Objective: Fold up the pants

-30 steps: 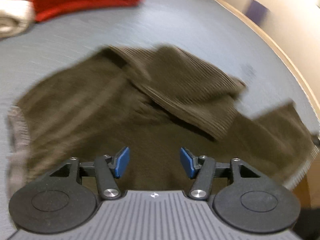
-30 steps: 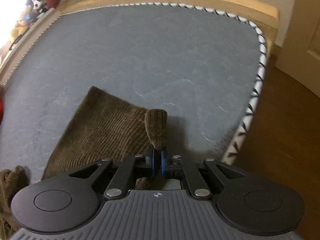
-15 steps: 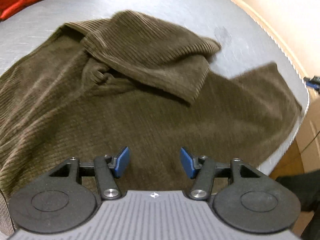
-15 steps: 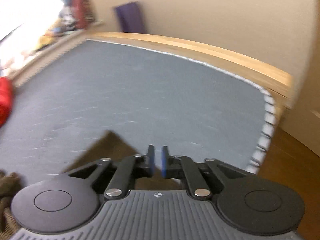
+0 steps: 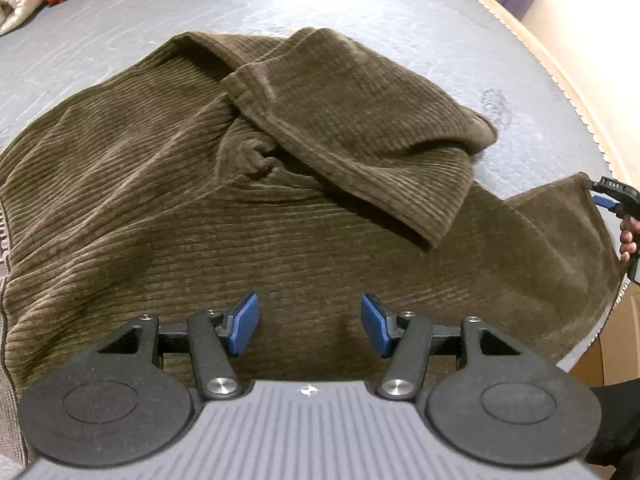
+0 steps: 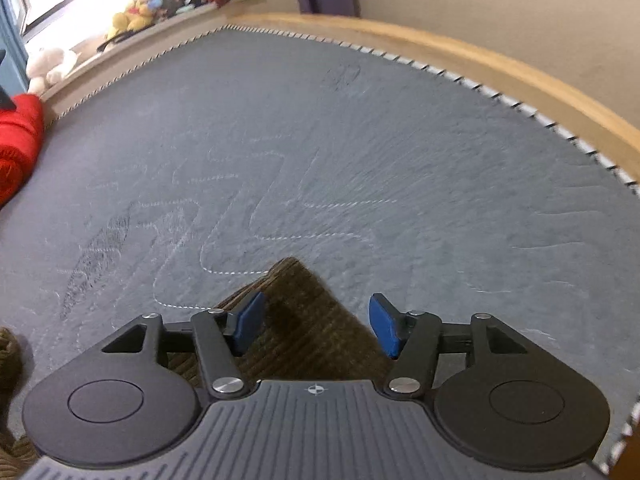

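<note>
- The brown corduroy pants (image 5: 248, 208) lie spread across a grey mattress (image 5: 360, 4), filling most of the left wrist view.
- One pant leg (image 5: 360, 120) is folded diagonally back over the rest of the garment, its hem pointing toward the right side of the view; a small twisted knot of fabric sits just beside the fold.
- The left claw (image 5: 309, 326) hovers over the near part of the pants with its blue pads spread wide, gripping nothing.
- The right claw (image 6: 316, 326) is likewise wide apart and holds nothing; a corner of the pants (image 6: 296, 312) lies flat on the mattress (image 6: 360, 160) between and below its pads.
- In the left wrist view, the right claw shows at the far right edge, next to the other pant leg's corner.
- A red folded cloth (image 6: 18, 140) sits at the mattress's left edge, and plush toys (image 6: 136, 8) line a ledge beyond.
- A wooden bed frame (image 6: 500, 76) runs along the mattress's far side.
</note>
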`<action>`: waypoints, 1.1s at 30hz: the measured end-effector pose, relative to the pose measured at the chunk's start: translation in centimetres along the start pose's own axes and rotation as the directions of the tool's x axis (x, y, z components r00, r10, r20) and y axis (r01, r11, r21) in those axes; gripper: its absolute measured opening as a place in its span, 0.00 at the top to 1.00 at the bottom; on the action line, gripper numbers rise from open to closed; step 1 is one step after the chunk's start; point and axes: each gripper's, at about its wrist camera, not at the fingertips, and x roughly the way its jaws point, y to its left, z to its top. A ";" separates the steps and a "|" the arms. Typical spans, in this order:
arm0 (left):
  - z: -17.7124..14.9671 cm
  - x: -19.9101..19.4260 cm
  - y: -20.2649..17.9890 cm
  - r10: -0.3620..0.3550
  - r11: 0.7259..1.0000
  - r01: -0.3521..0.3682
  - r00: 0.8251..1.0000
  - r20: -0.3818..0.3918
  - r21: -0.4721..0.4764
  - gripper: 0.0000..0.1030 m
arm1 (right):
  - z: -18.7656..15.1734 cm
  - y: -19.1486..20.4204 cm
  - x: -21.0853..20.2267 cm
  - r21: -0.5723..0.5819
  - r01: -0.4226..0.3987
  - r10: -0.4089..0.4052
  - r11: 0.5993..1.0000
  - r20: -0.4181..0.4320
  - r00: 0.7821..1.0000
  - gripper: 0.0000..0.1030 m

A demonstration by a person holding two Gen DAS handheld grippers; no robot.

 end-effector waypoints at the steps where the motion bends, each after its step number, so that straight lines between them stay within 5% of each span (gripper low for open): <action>1: 0.0 0.2 0.3 0.004 1.000 -0.004 1.000 -0.001 -0.004 0.40 | 0.0 0.2 0.6 -0.022 -0.008 0.008 1.000 -0.014 1.000 0.39; 3: 0.2 0.3 0.7 0.012 1.000 -0.012 1.000 -0.001 -0.011 0.40 | -0.1 1.2 1.2 -0.121 -0.015 0.015 0.993 0.005 1.000 0.66; 4: 0.2 0.4 0.9 0.016 1.000 -0.016 1.000 0.000 -0.015 0.40 | 0.0 1.5 1.3 -0.157 -0.038 0.039 0.987 0.002 0.999 0.89; 6: 0.3 0.4 1.2 0.020 1.000 -0.020 1.000 0.000 -0.023 0.40 | 0.7 1.5 0.6 -0.166 -0.045 0.055 0.985 0.057 0.997 0.93; 7: 0.4 0.5 1.2 0.021 0.999 -0.021 1.000 0.000 -0.026 0.40 | 1.2 1.3 -0.1 -0.158 0.035 -0.013 0.987 0.138 0.990 0.93; 9: 0.5 0.5 1.1 0.020 1.000 -0.020 1.000 -0.002 -0.021 0.40 | 2.7 -0.6 -1.2 0.035 0.141 -0.145 0.989 0.226 0.963 0.93; 11: 0.4 0.6 0.7 0.011 1.000 -0.011 1.000 -0.004 -0.003 0.40 | 3.3 -2.0 -0.5 0.139 0.110 -0.130 0.984 0.150 0.980 0.93; 13: 0.2 0.5 0.4 0.005 1.000 -0.005 1.000 -0.006 0.022 0.40 | 2.5 -1.1 0.1 0.044 0.167 -0.171 0.985 0.112 0.979 0.87; 14: 0.1 0.5 0.3 0.004 1.000 -0.003 1.000 -0.007 0.031 0.40 | 2.2 -0.6 0.1 0.007 0.196 -0.195 0.981 0.117 0.974 0.74; 17: -0.2 0.3 0.1 -0.004 0.999 0.004 1.000 -0.009 0.045 0.40 | 1.8 -0.8 -1.2 0.029 0.196 -0.198 0.980 0.113 0.974 0.56; 23: -0.7 -1.1 -0.2 -0.026 0.997 0.025 0.999 0.019 0.072 0.40 | 0.0 -6.0 -5.7 0.256 0.201 -0.221 0.946 0.055 0.974 0.51; 29: -1.1 -2.7 0.1 -0.040 0.998 0.037 0.998 0.049 0.060 0.40 | -4.2 -9.7 -6.4 0.385 0.292 -0.241 0.875 -0.176 0.954 0.45; 33: -1.3 -3.2 0.2 -0.035 0.998 0.032 0.998 0.057 0.060 0.40 | -5.4 -10.0 -7.4 0.439 0.266 -0.208 0.858 -0.176 0.962 0.50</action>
